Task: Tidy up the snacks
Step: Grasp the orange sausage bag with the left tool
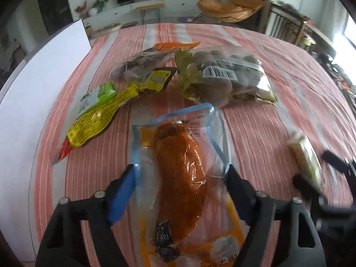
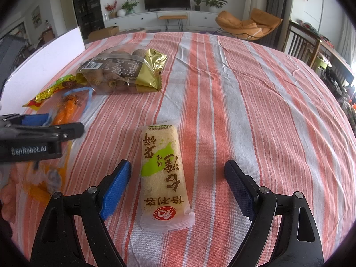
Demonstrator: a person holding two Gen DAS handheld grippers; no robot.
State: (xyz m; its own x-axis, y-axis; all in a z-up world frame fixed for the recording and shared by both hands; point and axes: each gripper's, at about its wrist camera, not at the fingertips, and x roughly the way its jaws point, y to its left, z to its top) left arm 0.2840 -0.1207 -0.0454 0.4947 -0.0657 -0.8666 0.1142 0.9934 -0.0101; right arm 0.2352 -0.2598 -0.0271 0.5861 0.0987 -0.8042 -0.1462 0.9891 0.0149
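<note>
In the left wrist view my left gripper (image 1: 181, 173) is open, its jaws either side of a clear packet with an orange snack (image 1: 180, 178) lying on the striped cloth. Beyond it lie a yellow snack packet (image 1: 100, 120), a green-white packet (image 1: 95, 95), a clear bag of brown pieces (image 1: 142, 66) and a gold-edged bag of round brown snacks (image 1: 224, 77). In the right wrist view my right gripper (image 2: 178, 173) is open around a pale rice-cake packet (image 2: 163, 173) with green print. The left gripper (image 2: 42, 131) shows at the left there.
A white board (image 1: 40, 89) stands along the table's left edge. The red-and-white striped tablecloth (image 2: 244, 111) stretches bare to the right. A wooden chair (image 2: 300, 42) and an orange lounge chair (image 2: 247, 25) stand beyond the far edge.
</note>
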